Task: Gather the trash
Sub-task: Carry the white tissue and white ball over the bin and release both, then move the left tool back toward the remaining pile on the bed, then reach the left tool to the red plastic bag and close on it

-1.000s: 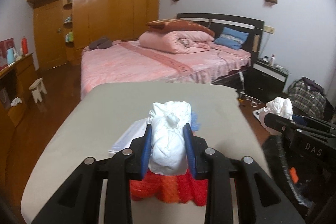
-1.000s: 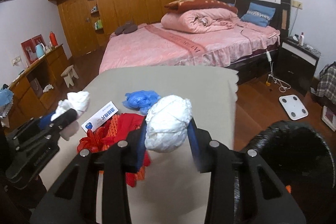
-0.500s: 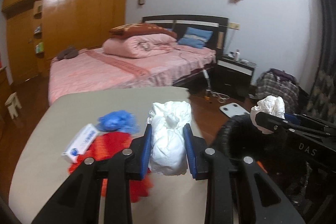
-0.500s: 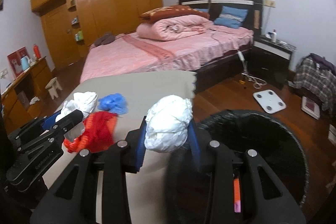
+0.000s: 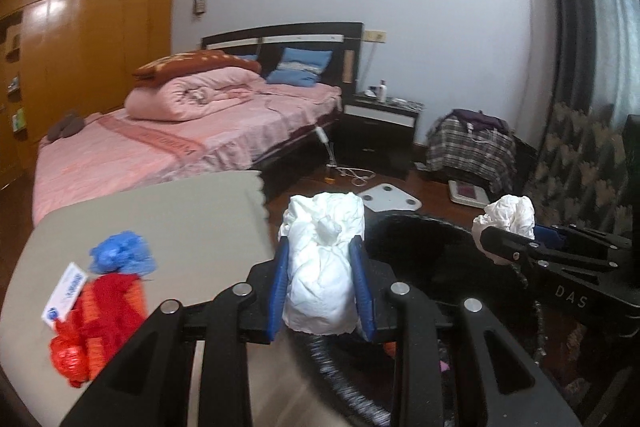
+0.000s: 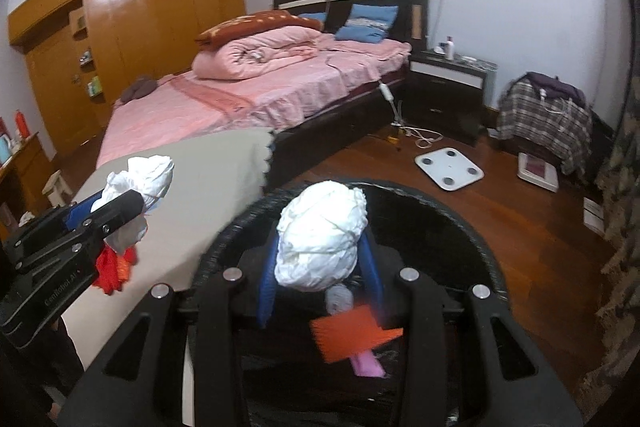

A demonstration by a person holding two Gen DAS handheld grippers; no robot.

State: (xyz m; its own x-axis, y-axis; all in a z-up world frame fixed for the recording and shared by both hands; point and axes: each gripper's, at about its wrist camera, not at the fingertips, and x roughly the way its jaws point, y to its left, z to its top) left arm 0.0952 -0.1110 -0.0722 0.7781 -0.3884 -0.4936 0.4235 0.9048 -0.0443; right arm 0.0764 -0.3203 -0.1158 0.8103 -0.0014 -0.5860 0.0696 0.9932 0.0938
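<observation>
White crumpled paper fills both grips. The right gripper (image 6: 320, 267) is closed on one paper wad (image 6: 322, 235), its blue pads pressed into the sides, and it hangs over the mouth of the black bin (image 6: 472, 227). The left gripper (image 5: 322, 287) pinches a second paper wad (image 5: 324, 263) the same way, narrow and firm, and sits just at the bin's near rim (image 5: 420, 227), between the grey table (image 5: 180, 211) and the opening.

Inside the bin an orange scrap (image 6: 352, 331) and something pink already lie at the bottom. On the table, well apart from the bin, remain a red mesh bag (image 5: 96, 323), a blue crumpled piece (image 5: 122, 255) and a small white-and-blue card (image 5: 66, 291) — trash not yet collected.

The step in hand looks like the drop. To do it well, the right jaws should part only while the wad is squarely over the opening, not the rim. The left wad sits nearer the edge, so it likely needs carrying further over the bin before release — light paper could bounce off the woven rim onto the wooden floor (image 6: 520, 227). The two grippers are close; letting go one at a time would avoid a knock.
</observation>
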